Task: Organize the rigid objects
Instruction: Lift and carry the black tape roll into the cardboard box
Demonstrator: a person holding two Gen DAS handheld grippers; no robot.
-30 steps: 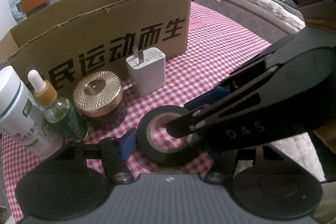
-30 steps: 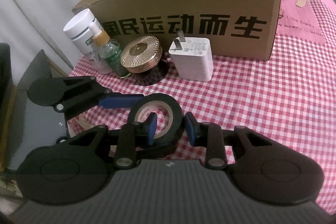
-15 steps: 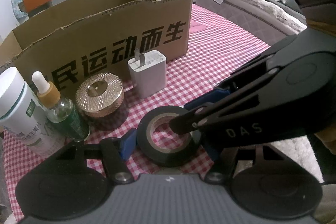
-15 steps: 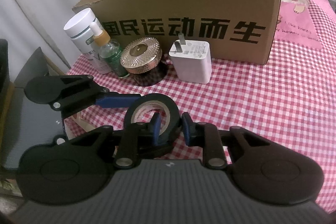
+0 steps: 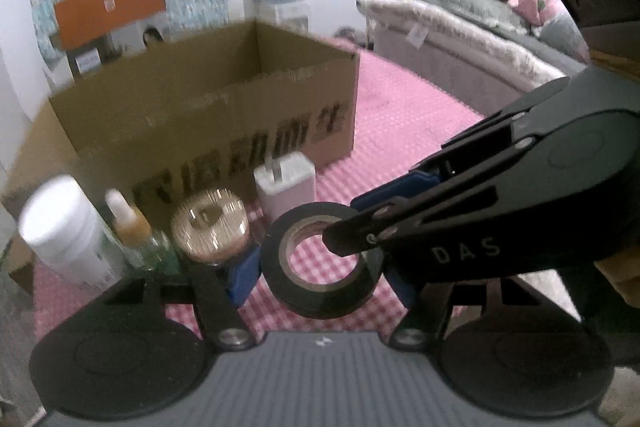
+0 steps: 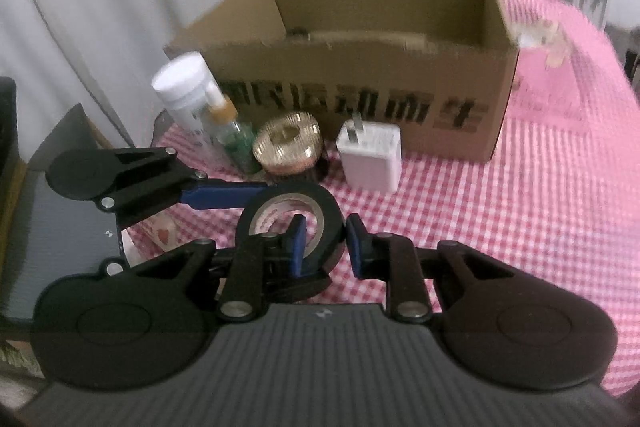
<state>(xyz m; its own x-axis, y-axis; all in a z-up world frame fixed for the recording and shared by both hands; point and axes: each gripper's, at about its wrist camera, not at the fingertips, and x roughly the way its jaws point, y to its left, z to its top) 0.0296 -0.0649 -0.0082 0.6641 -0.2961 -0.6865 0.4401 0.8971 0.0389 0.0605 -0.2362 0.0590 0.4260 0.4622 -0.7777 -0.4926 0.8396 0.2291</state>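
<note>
A black tape roll hangs a little above the checked tablecloth, held by both grippers. My left gripper is shut across its outer rim, a blue pad against each side. My right gripper is shut on the roll's wall, one finger inside the hole and one outside. In the left wrist view the right gripper reaches in from the right. Behind stands an open cardboard box.
In front of the box stand a white charger, a gold-lidded jar, a dropper bottle and a white bottle. A bed lies beyond the table's right edge.
The right jaws closed on the roll's wall. Both grippers then rose together, lifting the roll off the cloth; the box's inside now shows.
</note>
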